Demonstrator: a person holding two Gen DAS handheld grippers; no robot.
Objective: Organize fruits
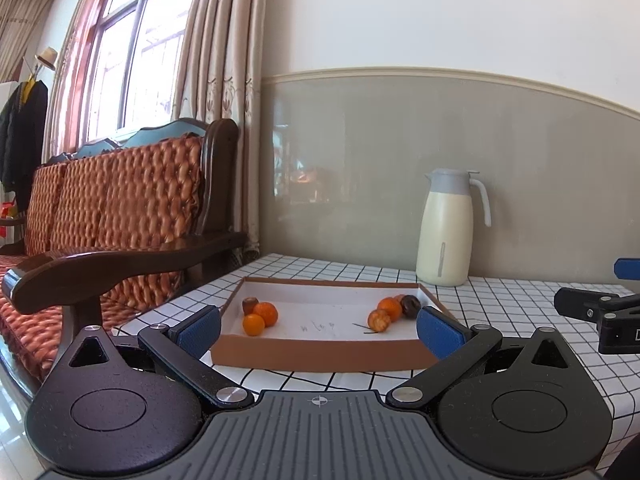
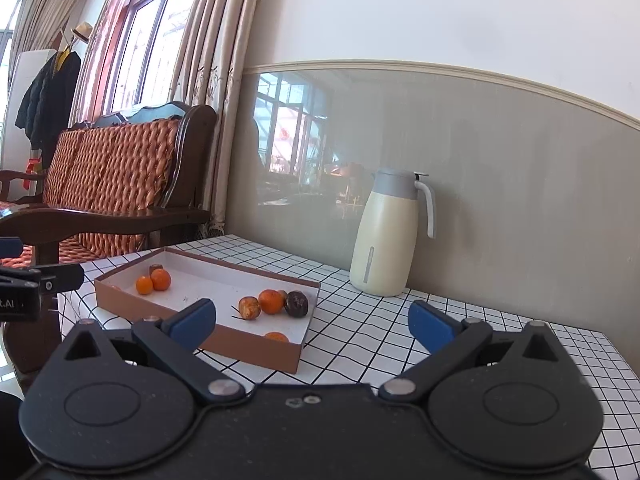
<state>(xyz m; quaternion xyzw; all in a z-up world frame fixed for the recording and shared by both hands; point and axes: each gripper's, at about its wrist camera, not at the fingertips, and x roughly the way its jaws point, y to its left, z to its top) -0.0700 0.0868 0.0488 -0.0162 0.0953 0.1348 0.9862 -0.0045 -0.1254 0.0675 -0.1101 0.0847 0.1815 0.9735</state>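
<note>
While both the left gripper (image 1: 319, 330) and right gripper (image 2: 312, 326) hang wide and empty, the fruits (image 1: 260, 316) ahead in the box (image 1: 320, 354) could roll if nudged.

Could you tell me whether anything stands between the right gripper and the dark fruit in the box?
Only the box's low brown wall lies between the open right gripper and the dark fruit; from above, nothing visible blocks it.
</note>
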